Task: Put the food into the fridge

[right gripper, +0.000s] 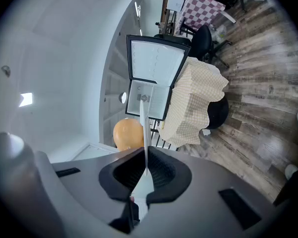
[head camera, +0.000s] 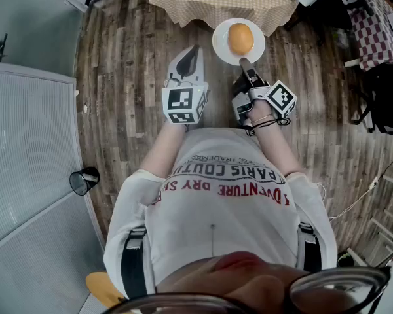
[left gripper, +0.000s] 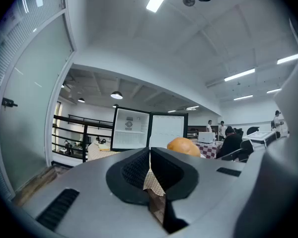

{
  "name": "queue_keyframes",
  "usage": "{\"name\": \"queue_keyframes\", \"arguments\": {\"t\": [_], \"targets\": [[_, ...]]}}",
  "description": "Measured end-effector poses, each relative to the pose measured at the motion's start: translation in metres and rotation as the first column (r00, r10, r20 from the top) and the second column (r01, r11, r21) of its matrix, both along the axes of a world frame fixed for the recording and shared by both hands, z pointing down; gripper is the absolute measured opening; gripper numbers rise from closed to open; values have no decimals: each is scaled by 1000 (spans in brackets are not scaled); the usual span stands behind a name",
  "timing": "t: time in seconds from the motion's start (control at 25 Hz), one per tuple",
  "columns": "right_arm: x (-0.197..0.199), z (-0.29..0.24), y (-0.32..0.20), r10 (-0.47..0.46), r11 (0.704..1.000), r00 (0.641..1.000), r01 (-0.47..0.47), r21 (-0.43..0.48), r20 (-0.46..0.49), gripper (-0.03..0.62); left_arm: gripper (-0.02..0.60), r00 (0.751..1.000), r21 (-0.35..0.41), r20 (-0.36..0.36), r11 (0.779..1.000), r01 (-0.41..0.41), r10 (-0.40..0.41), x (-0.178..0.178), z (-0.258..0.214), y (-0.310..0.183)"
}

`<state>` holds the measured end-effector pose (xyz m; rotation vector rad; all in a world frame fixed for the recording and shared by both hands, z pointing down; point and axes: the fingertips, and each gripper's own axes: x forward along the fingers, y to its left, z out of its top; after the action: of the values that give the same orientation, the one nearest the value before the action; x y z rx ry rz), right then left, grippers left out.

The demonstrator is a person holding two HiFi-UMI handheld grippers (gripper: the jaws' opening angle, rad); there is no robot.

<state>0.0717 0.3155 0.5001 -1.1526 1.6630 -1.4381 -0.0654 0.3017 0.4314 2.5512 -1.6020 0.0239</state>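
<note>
While plate point(head camera: 220, 44) carries it, round orange bun point(head camera: 241, 38), perhaps.

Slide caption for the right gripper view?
Right hand-held gripper clamps plate carrying round orange food, open fridge ahead.

The head view's top edge is cutting off the cloth-covered table point(head camera: 209, 2). The right gripper point(head camera: 244, 63) is covering the near rim of the plate point(head camera: 220, 42). In the left gripper view, the left gripper point(left gripper: 150, 152) is hiding the underside of the orange food point(left gripper: 185, 145) and the base of the fridge point(left gripper: 130, 129).

head view looks down; both gripper views face the fridge point(left gripper: 149, 128) point(right gripper: 154, 76).
</note>
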Motion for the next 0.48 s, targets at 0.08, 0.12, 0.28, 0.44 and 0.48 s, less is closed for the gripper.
{"name": "queue_keyframes", "arguments": {"t": [0.08,0.12,0.28,0.44,0.48], "targets": [[0,1,-1,-4,1000,1000,4,-4,-10,35,28,1000,1,-2,1000,-1,1,0,0,-1],[0,1,-1,-4,1000,1000,4,-5,-12,35,28,1000,2,-2,1000,-3,3,1,0,-2],[-1,1,-1,-1,1000,1000,1,0,4,35,28,1000,-2,0,1000,-11,11,2,3,-1],[-1,3,-2,-12,1000,1000,12,-5,-7,35,28,1000,-5,7,1000,-9,9,1,4,-2],[-1,3,-1,-14,1000,1000,14,-9,-7,35,28,1000,-6,8,1000,-10,10,1,4,-1]]}}
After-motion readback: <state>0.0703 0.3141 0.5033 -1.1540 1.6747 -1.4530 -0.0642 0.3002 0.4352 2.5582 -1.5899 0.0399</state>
